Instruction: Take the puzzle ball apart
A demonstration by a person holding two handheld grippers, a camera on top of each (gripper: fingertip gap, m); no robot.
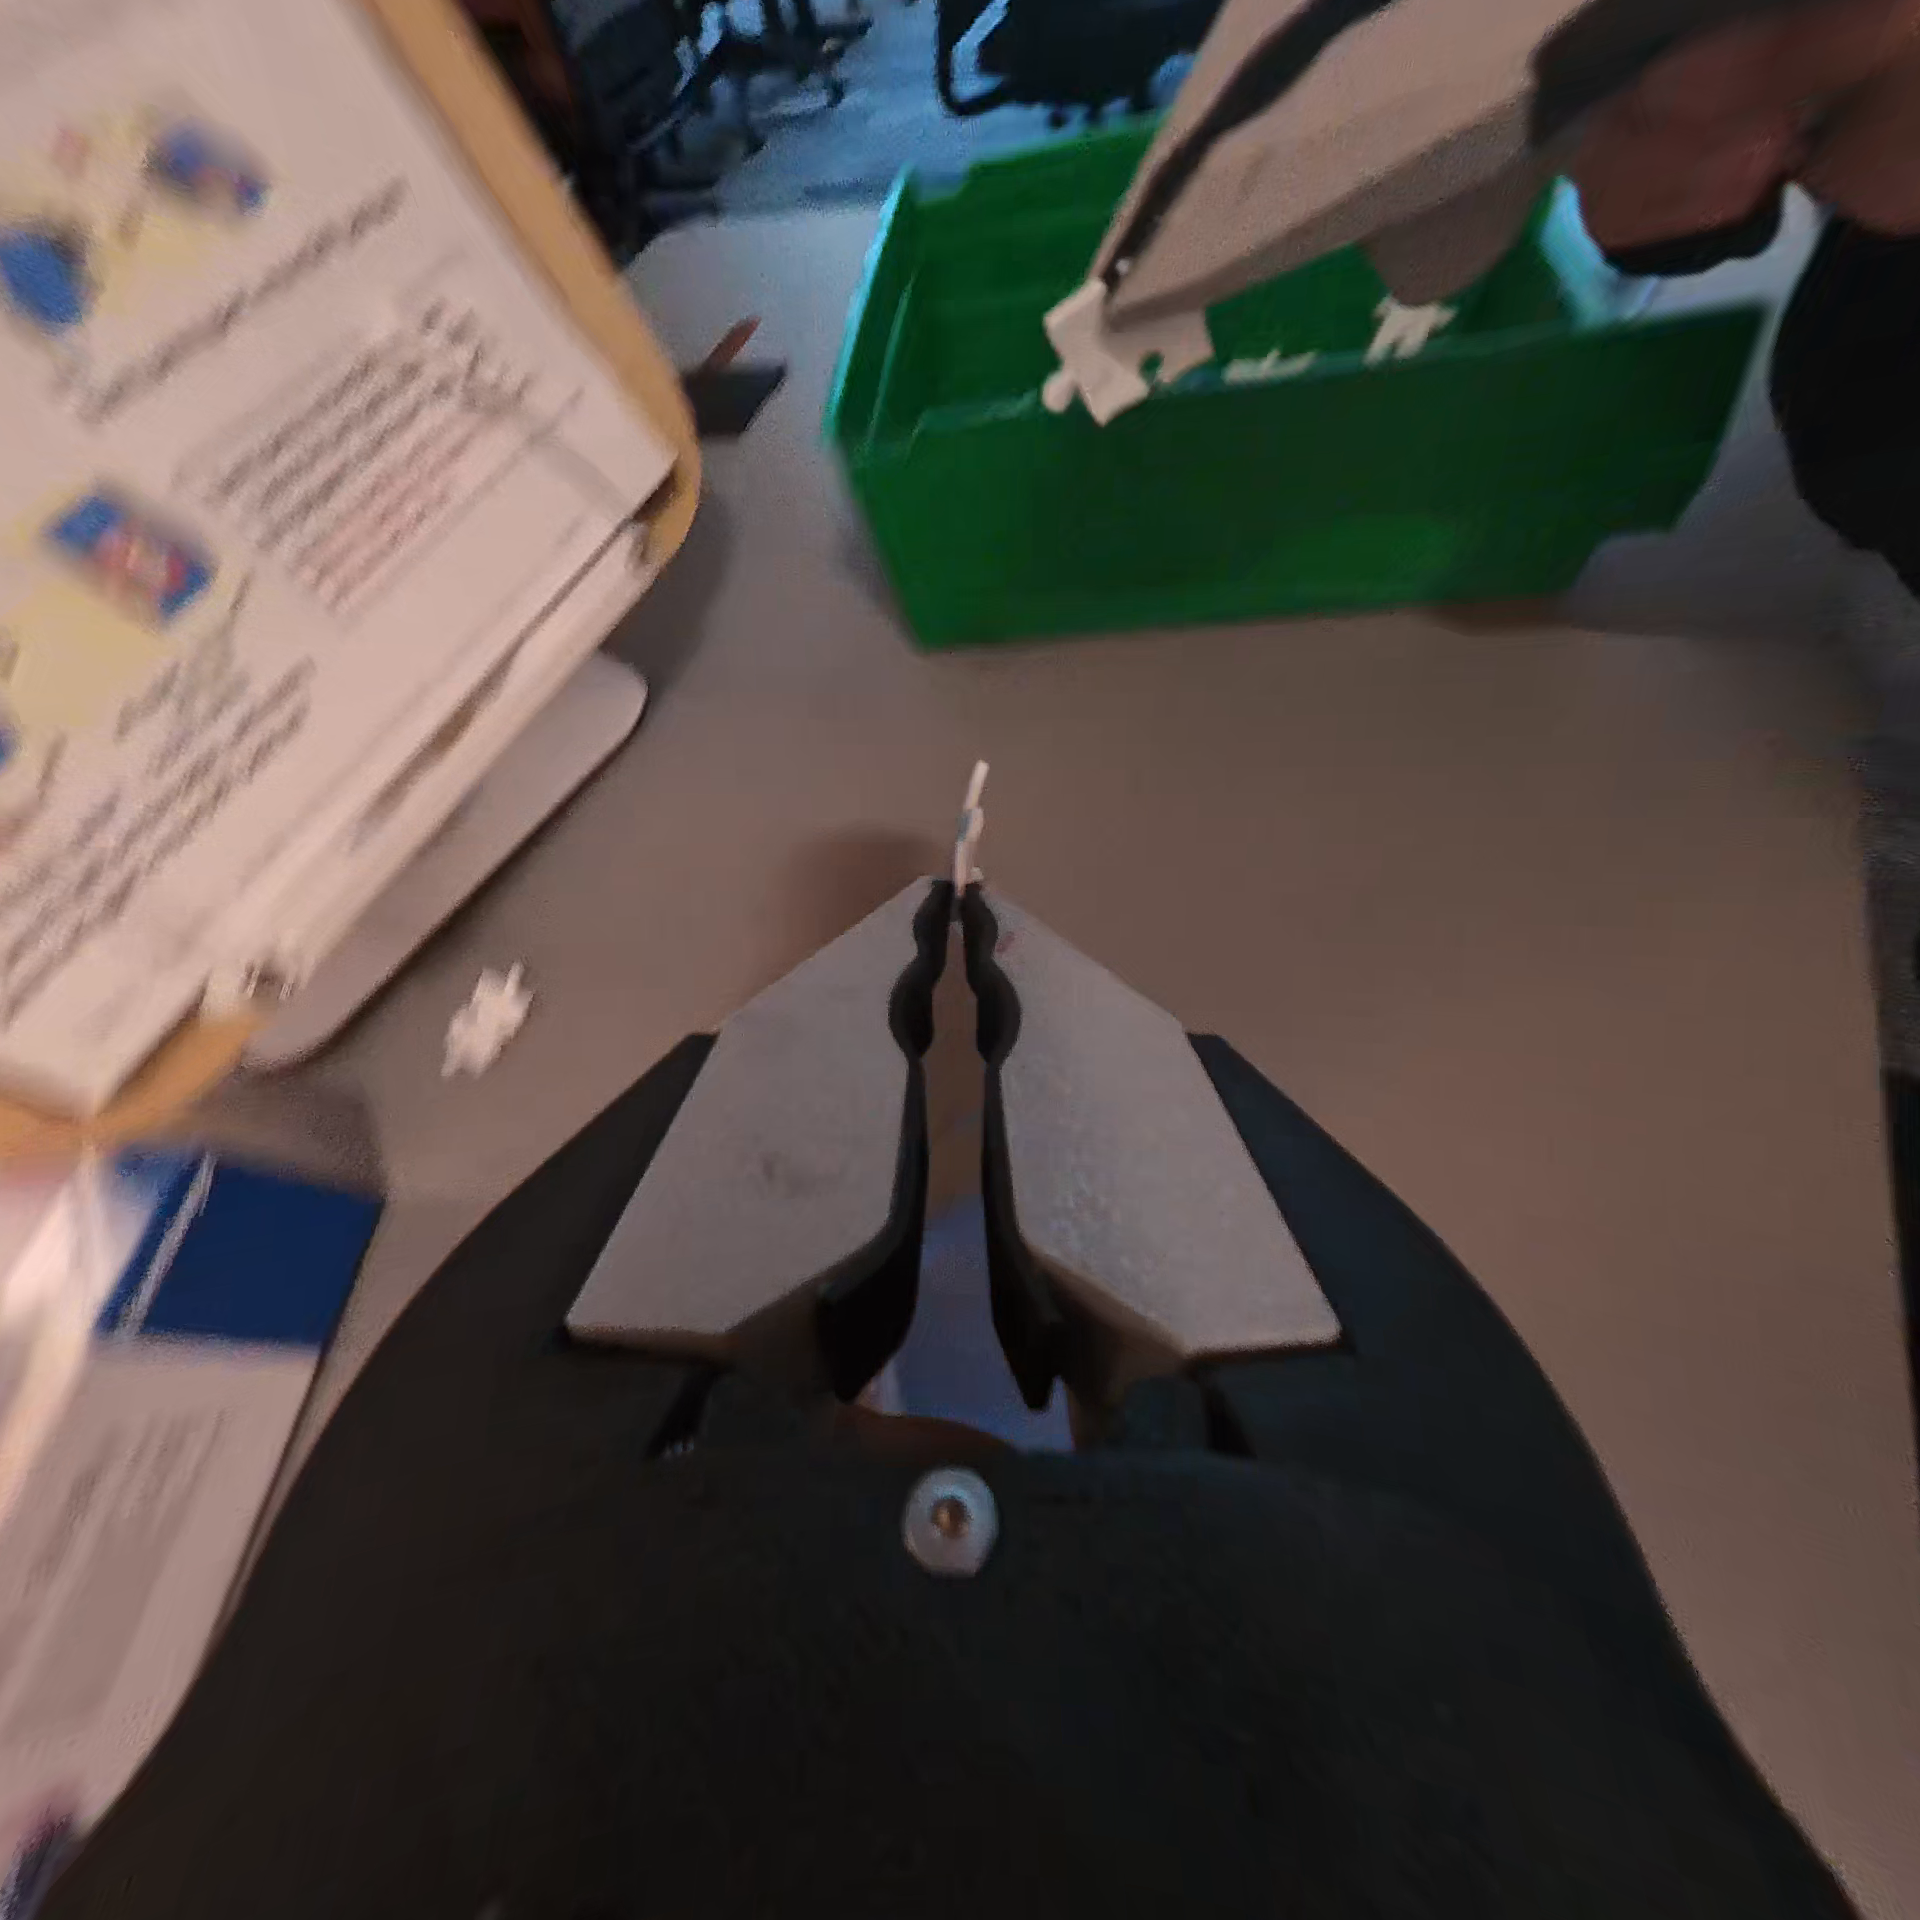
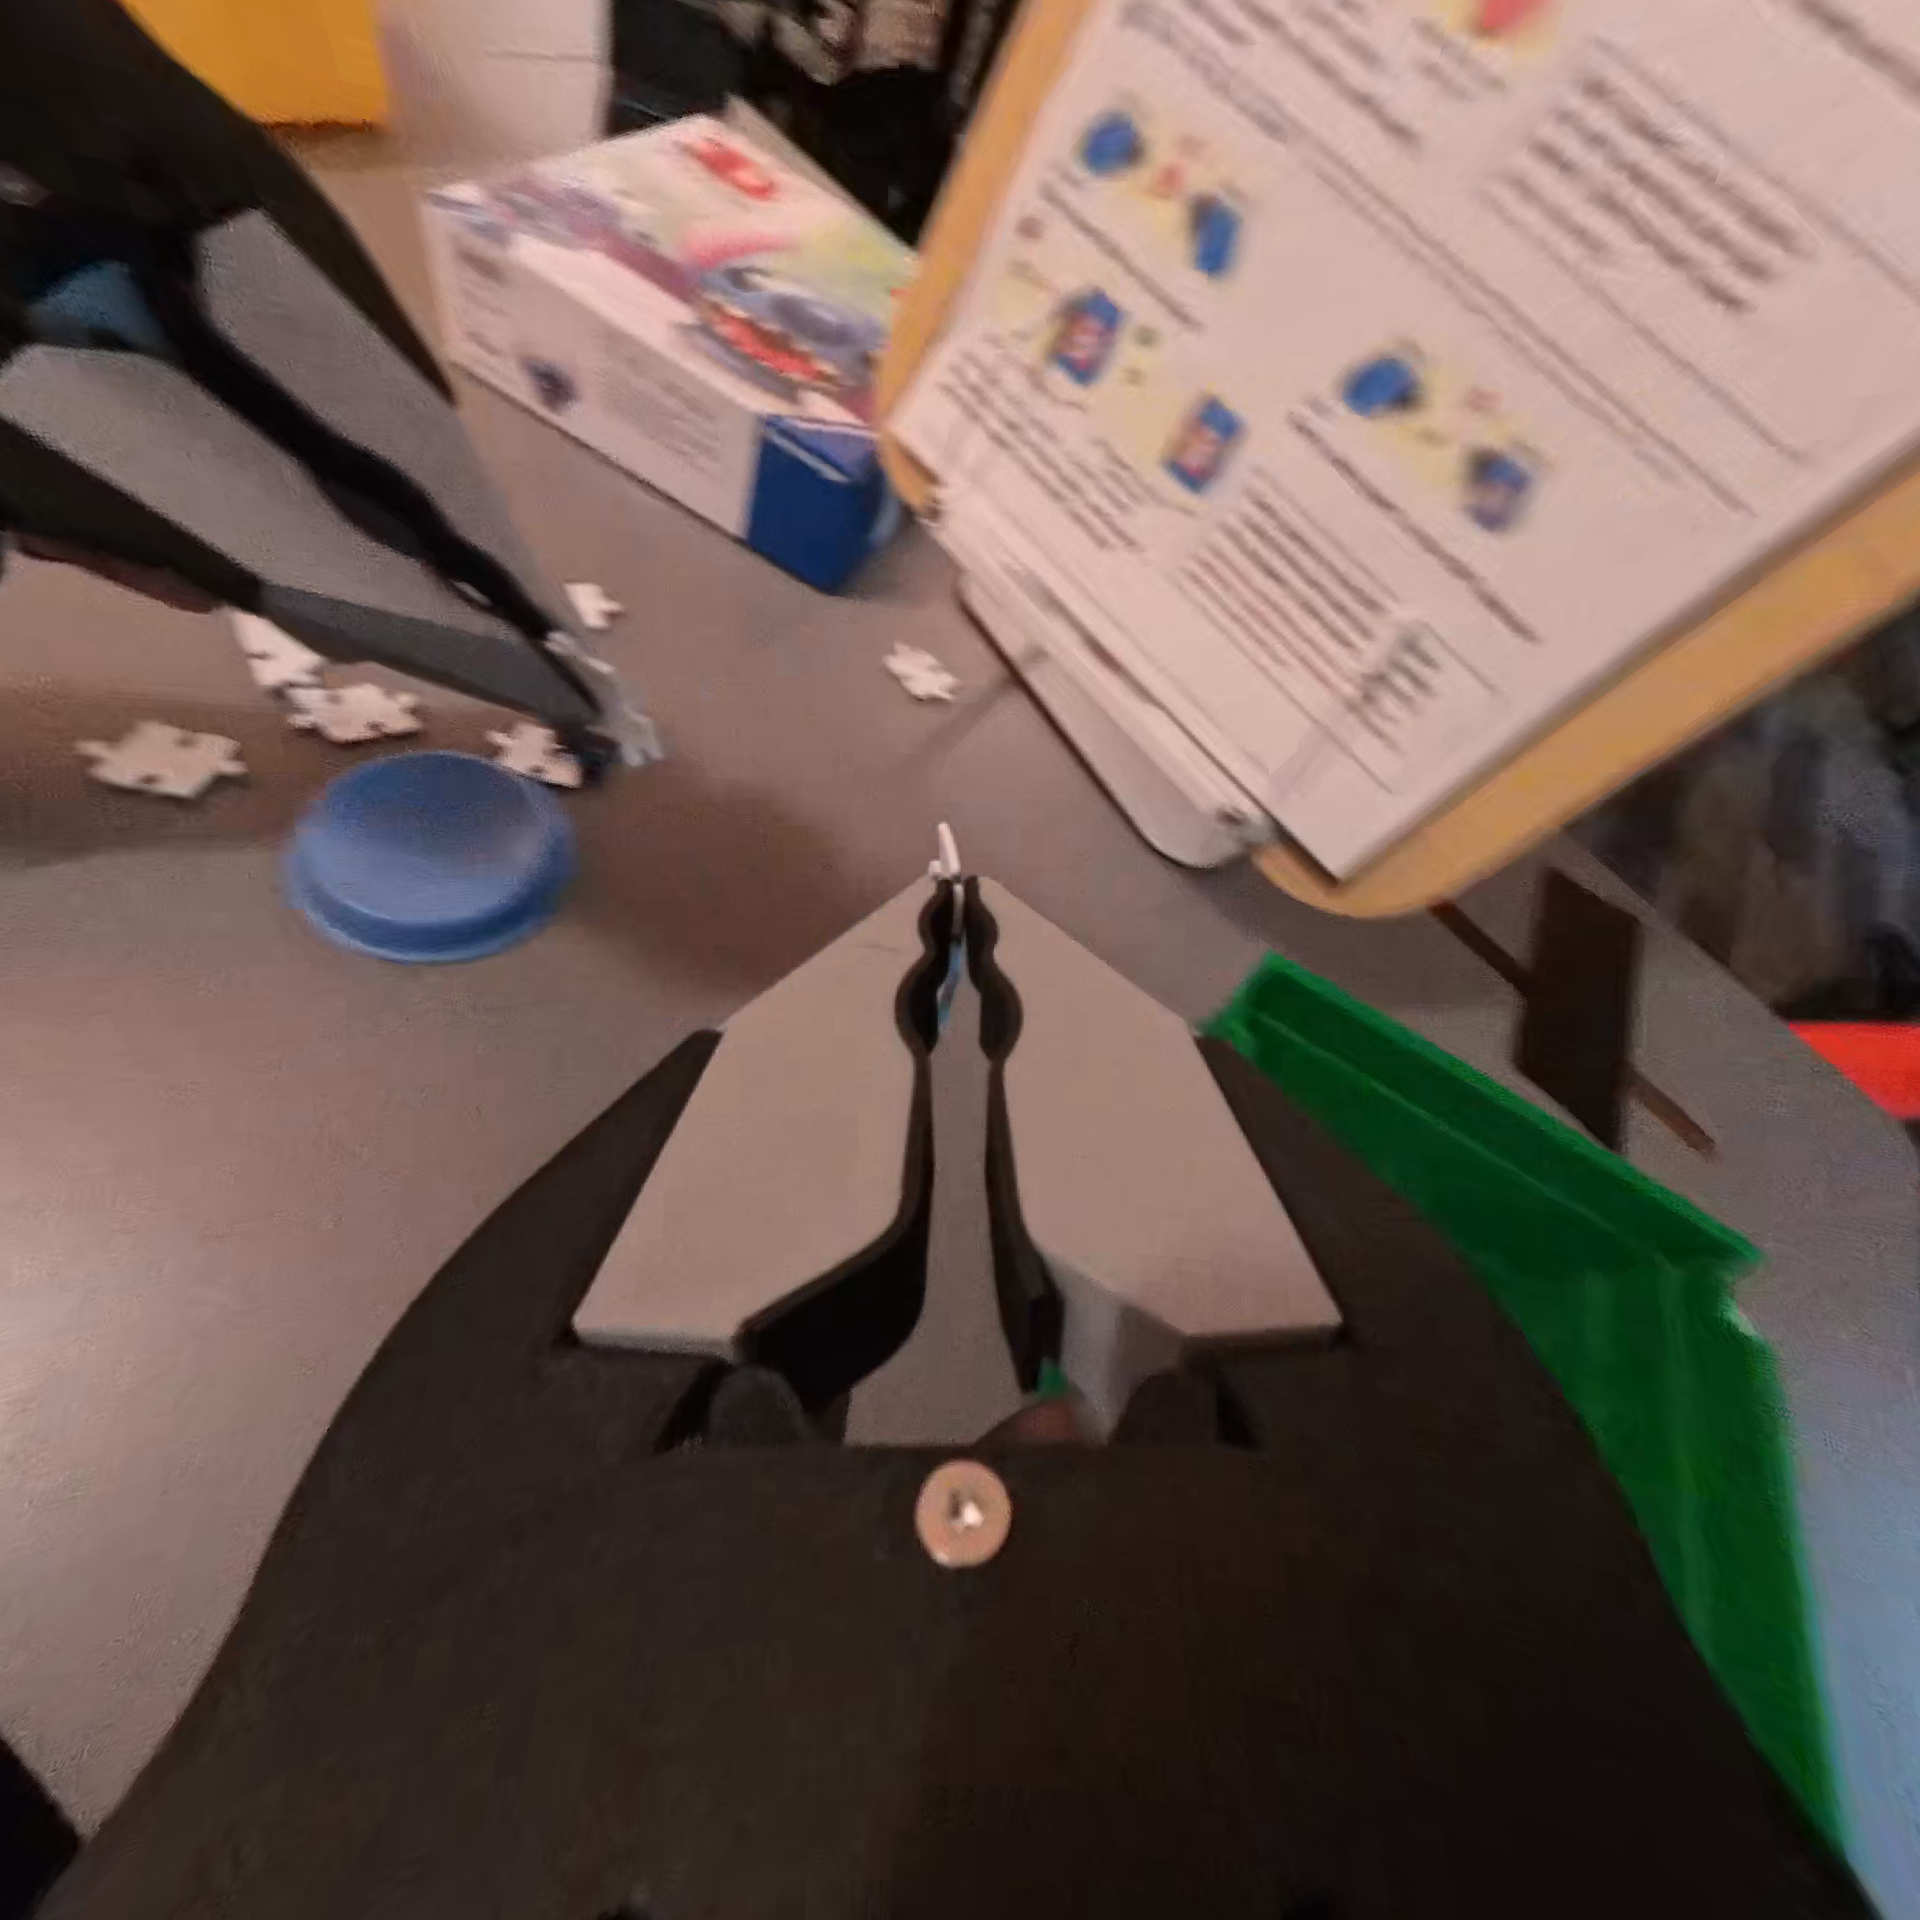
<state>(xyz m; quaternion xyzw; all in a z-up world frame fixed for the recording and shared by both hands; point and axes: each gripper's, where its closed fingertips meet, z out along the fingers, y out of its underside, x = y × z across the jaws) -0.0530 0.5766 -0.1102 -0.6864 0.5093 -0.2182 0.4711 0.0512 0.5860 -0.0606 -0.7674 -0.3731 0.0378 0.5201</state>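
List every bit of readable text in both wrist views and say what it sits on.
None can be read.
Instruction sheet on the wooden stand: printed lines and small coloured pictures, blurred.
Puzzle box: print on its side and lid, blurred.
Green bin, blue lid, loose puzzle pieces, the piece in the left gripper and the piece in the right gripper: no visible writing.

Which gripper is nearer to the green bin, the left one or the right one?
Right. The right gripper, holding a white puzzle piece, is over the green bin. The left gripper, holding another puzzle piece edge-on, is apart from it, over the table.
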